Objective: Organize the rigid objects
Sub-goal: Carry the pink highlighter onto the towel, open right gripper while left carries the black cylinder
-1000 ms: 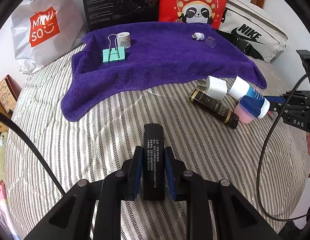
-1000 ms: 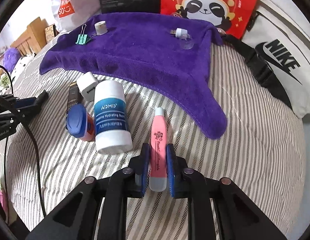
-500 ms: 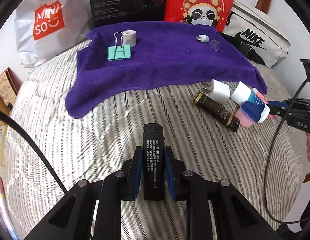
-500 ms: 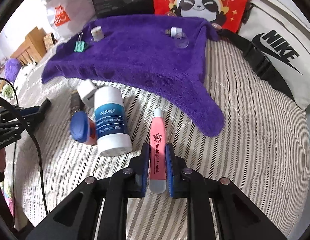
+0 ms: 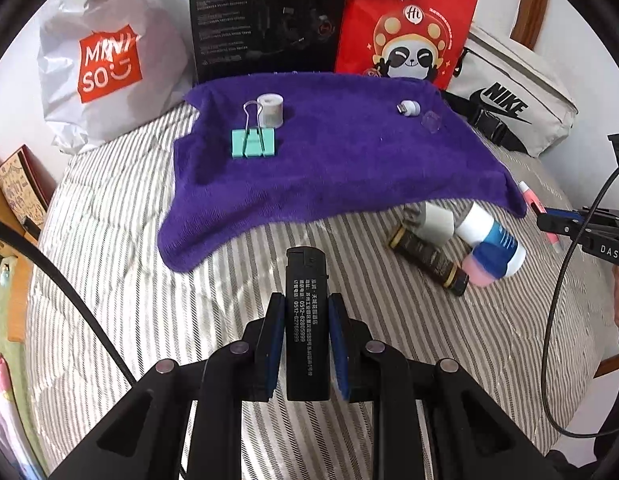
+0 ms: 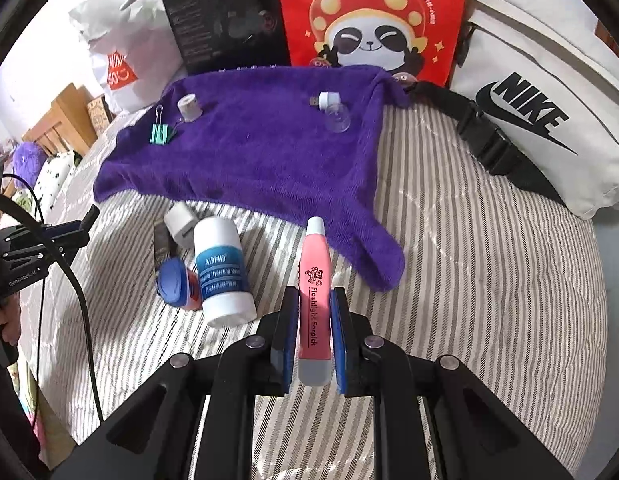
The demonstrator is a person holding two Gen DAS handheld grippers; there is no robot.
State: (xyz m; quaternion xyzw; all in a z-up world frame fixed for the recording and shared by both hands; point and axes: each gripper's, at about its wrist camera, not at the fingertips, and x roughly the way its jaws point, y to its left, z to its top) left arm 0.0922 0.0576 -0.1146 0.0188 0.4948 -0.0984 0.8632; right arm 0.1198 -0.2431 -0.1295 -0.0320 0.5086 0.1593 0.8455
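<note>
My left gripper (image 5: pixel 307 312) is shut on a black lighter (image 5: pixel 306 280) held above the striped bed. My right gripper (image 6: pixel 314 308) is shut on a pink flashlight earpick (image 6: pixel 315 276), also lifted off the bed. On the purple towel (image 5: pixel 341 160) lie a green binder clip (image 5: pixel 253 146), a small white roll (image 5: pixel 270 110), a white USB plug (image 5: pixel 408 108) and a clear cap (image 5: pixel 431 123). Beside the towel's near edge lie a white and blue bottle (image 6: pixel 221 268), a blue-capped pink jar (image 6: pixel 175 284), a white charger (image 6: pixel 181 220) and a dark tube (image 5: pixel 427 258).
A white Miniso bag (image 5: pixel 105 60), a black box (image 5: pixel 265 16), a red panda bag (image 5: pixel 405 28) and a white Nike bag (image 5: pixel 509 96) line the far side of the bed. Wooden furniture (image 6: pixel 61 124) stands to the left. Striped cover (image 6: pixel 489 272) lies bare at the right.
Both grippers have risen with their objects, so the bed and towel look farther away. The earpick has come off the bed cover.
</note>
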